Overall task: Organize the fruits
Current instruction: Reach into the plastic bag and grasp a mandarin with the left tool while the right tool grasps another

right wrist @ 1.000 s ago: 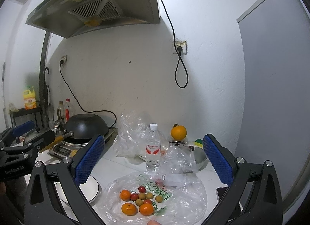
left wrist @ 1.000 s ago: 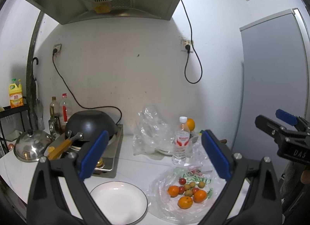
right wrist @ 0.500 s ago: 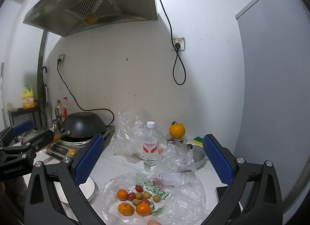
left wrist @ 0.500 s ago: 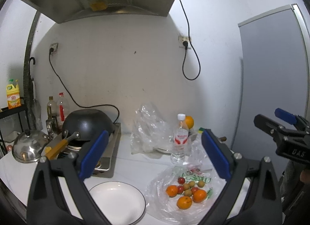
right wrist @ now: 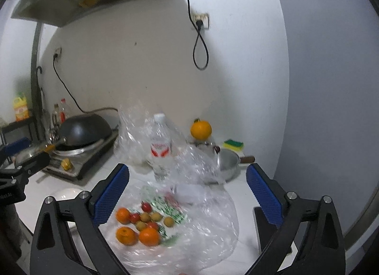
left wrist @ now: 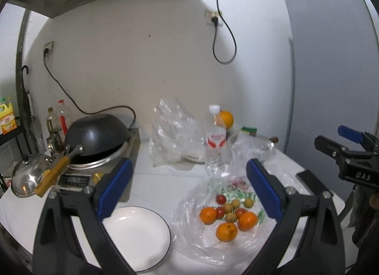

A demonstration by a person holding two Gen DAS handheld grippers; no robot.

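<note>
We take this as the approach step: no fruit is lifted yet. The fruits [left wrist: 228, 213] lie in a loose cluster on the spread plastic bag [left wrist: 236, 251], which rests on the white bench [left wrist: 151, 185] just beside the empty white plate [left wrist: 137, 234], on the side away from the stove. We count three mandarins, a few cherry tomatoes and some small tan fruits; another orange [left wrist: 226, 118] sits well behind the plate, near the wall, beyond the water bottle [left wrist: 215, 139].

Our left tongs [left wrist: 189, 194] stand wide apart with nothing between them, looking over the plate and the bag. Our right tongs [right wrist: 187, 196] are apart too, over the bag; they have just been closing a little, yet no pad touches any fruit.

Next, we judge, one pair of tongs should drop onto a single mandarin nearest the plate, close on it gently, and carry it across to the plate. The bag is crinkled and slippery, so a pad could snag the film or nudge round fruit away.
</note>
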